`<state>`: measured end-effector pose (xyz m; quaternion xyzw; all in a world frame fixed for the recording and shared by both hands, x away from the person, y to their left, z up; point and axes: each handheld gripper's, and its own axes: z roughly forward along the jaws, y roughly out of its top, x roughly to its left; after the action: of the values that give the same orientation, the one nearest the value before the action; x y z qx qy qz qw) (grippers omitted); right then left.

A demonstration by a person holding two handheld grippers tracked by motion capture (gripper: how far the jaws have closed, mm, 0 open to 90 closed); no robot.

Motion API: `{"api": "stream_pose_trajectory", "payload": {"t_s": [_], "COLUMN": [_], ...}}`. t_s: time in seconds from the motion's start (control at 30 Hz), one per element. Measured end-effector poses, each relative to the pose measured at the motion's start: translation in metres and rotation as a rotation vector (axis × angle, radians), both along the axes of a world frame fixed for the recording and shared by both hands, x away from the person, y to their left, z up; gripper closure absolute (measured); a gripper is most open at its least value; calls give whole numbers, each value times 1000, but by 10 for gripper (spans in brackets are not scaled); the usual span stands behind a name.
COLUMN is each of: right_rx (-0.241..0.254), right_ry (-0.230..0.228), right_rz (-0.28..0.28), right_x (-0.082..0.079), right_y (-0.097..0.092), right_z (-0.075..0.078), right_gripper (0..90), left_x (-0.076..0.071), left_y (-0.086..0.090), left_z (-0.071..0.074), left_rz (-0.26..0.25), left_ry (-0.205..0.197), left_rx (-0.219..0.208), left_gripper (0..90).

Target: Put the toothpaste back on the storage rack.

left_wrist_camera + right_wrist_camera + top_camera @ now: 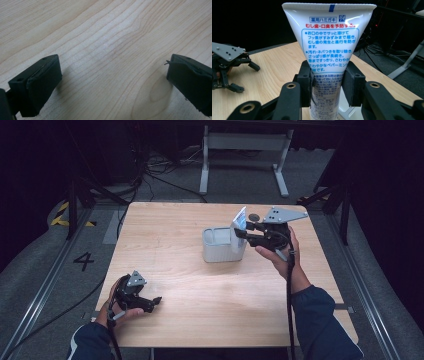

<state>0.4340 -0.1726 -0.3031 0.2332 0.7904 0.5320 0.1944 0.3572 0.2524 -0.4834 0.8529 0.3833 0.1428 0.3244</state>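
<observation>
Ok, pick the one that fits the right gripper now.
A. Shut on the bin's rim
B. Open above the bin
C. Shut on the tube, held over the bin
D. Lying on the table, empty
C: the right gripper has its jaws clamped on the white tube, which stands crimped end up at the grey bin in the high view.

Wooden table (200, 295), pale grain. Grey tub (218, 246) right of centre, toward the far edge. White tube (239, 234), upright at the tub's right side, pinched by the right gripper (243, 231), held in a hand above the table. Left gripper (154, 302) near the front left corner, jaws apart, low over the table.
</observation>
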Motion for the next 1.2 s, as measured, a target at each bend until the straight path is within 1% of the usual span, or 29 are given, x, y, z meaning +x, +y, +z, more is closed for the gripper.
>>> {"api": "stream_pose_trajectory", "payload": {"t_s": [0.2, 0.43, 0.7, 0.8, 1.2], "right_rx": [-1, -7, -11, 0, -18], "right_ry": [-2, -2, 1, 7, 6], "right_rz": [-8, -17, -18, -14, -13], "right_x": [8, 16, 23, 25, 32], "right_y": [2, 9, 15, 17, 27], "right_z": [1, 1, 0, -1, -2], "right_gripper": [641, 641, 641, 641, 640], "left_x": [0, 0, 0, 0, 0], "left_y": [0, 0, 0, 0, 0], "left_z": [0, 0, 0, 0, 0], "left_rz": [0, 0, 0, 0, -1], "left_ry": [0, 0, 0, 0, 1], "left_rx": [0, 0, 0, 0, 1], "left_gripper": [2, 2, 2, 2, 2]}}
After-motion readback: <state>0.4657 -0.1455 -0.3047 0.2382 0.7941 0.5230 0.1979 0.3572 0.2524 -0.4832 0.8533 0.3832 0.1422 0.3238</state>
